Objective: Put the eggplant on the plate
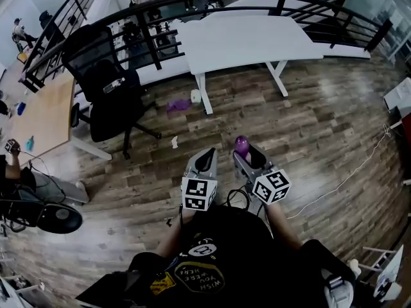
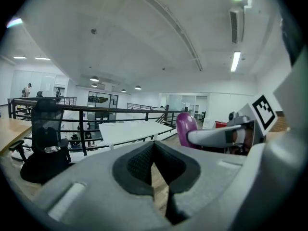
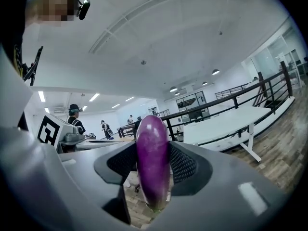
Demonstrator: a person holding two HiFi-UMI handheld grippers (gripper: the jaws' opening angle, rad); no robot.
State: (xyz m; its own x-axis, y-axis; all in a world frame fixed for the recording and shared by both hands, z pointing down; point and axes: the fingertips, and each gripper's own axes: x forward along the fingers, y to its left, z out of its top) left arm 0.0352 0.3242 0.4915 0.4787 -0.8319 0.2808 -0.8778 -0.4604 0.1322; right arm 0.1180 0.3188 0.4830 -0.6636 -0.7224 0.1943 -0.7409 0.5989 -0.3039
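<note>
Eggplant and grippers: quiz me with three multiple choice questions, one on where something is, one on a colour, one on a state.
1. Where is the eggplant?
A) on the white table
B) between the right gripper's jaws
C) on the black chair

2. What colour is the eggplant?
A) green
B) purple
C) white

3. How do the left gripper's jaws stand?
A) together, empty
B) clamped on the eggplant
C) wide apart

Answers:
1 B, the right gripper view shows it clamped there.
2 B, its skin is glossy purple.
3 A, they meet with nothing between.
</note>
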